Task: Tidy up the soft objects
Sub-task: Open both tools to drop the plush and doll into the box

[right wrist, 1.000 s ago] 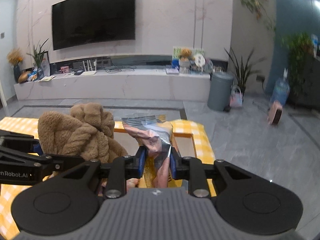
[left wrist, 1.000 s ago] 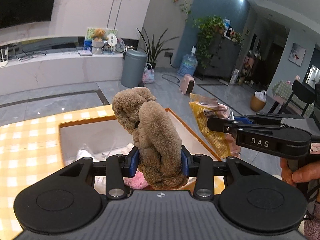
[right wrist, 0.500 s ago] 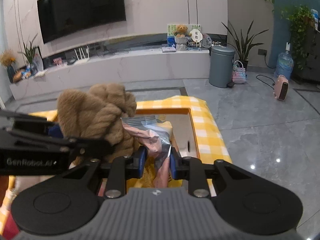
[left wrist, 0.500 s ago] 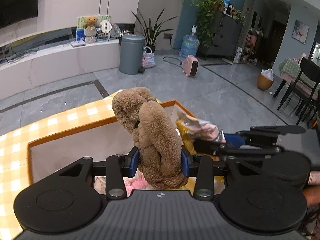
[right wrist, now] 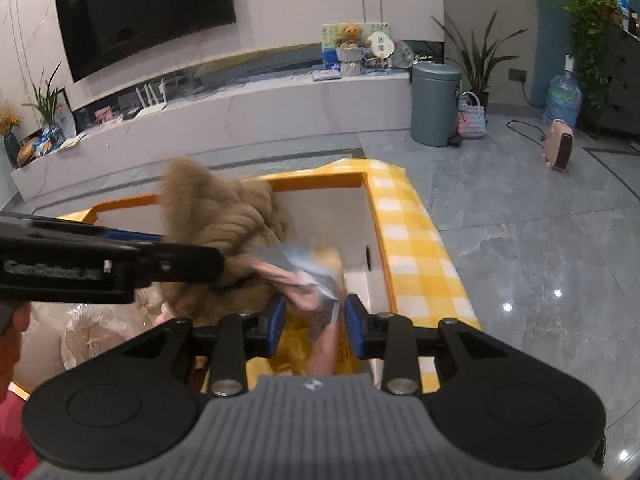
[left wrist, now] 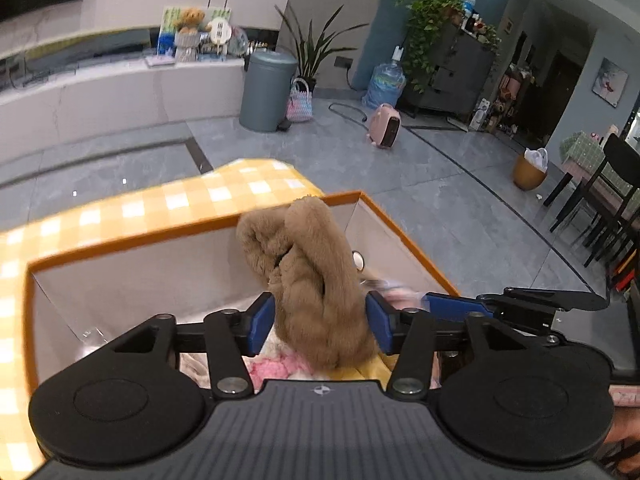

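A brown plush toy (left wrist: 316,272) hangs between the blue pads of my left gripper (left wrist: 320,320). Its jaws are opening and the toy sits loose, low inside the orange-rimmed white box (left wrist: 160,236). My right gripper (right wrist: 314,320) is just to its right, jaws also opening. A crinkled silver and pink snack bag (right wrist: 304,280) is slipping between its pads, with a gap on the right side. The plush toy (right wrist: 232,220) presses against the bag. A pink fluffy item (left wrist: 272,368) and a white wrapped item (right wrist: 92,336) lie on the box floor.
The box stands on a yellow checked tablecloth (right wrist: 412,240) at the table's corner, with grey floor beyond. A grey bin (left wrist: 268,92) and a pink heater (left wrist: 384,126) stand far off. A person's hand (right wrist: 12,344) holds the left gripper.
Both grippers have sunk toward the box and come closer together. Both pairs of jaws have widened, and the plush toy and the snack bag now sit lower between them.
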Tool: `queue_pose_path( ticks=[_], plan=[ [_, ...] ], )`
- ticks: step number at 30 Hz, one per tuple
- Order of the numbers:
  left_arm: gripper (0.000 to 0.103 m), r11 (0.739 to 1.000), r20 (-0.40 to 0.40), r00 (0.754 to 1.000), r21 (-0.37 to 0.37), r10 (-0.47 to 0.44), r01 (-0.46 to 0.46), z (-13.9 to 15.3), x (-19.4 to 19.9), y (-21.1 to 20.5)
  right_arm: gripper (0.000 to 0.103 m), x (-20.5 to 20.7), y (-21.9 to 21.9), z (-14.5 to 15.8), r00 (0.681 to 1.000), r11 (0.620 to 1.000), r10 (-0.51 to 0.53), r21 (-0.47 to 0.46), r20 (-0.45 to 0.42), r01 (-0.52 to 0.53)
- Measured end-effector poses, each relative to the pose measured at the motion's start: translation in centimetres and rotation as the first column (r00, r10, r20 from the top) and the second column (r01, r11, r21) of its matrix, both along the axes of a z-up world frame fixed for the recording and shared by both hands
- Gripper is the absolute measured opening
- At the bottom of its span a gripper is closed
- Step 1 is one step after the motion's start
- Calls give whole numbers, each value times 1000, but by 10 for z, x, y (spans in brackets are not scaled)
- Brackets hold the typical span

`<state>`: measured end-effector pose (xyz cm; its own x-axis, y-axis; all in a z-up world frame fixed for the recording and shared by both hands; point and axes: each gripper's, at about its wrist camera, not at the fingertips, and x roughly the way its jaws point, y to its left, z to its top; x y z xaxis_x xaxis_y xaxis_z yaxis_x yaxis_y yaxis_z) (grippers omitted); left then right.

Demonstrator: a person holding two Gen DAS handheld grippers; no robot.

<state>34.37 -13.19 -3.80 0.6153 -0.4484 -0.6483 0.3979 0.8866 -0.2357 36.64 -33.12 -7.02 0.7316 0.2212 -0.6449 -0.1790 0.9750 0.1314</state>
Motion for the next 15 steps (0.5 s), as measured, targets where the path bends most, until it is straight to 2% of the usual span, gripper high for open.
queue_pose_path(
  ticks=[1,4,6,10,15],
  plan=[
    [63,1000,7,1000,-3,1,-1,3,-1,1,42,-1,0,2,1000,1000,0,3,5,0],
    [62,1000,27,1000,-9,10,-10,13,-6,8,45,-7,0,9,1000,1000,-5,-9,27,5],
    [46,1000,44,999,-6,10,-10,19,-11,10,46,-11,0,16,999,1000,-10,-7,41,10],
    [45,1000,77,997,2,20,-20,33,-28,21,52,-24,0,31,998,1000,-24,-8,63,24],
    [45,999,99,994,-16,37,-36,57,-54,35,58,-49,9,63,993,1000,-17,4,115,17]
  ],
)
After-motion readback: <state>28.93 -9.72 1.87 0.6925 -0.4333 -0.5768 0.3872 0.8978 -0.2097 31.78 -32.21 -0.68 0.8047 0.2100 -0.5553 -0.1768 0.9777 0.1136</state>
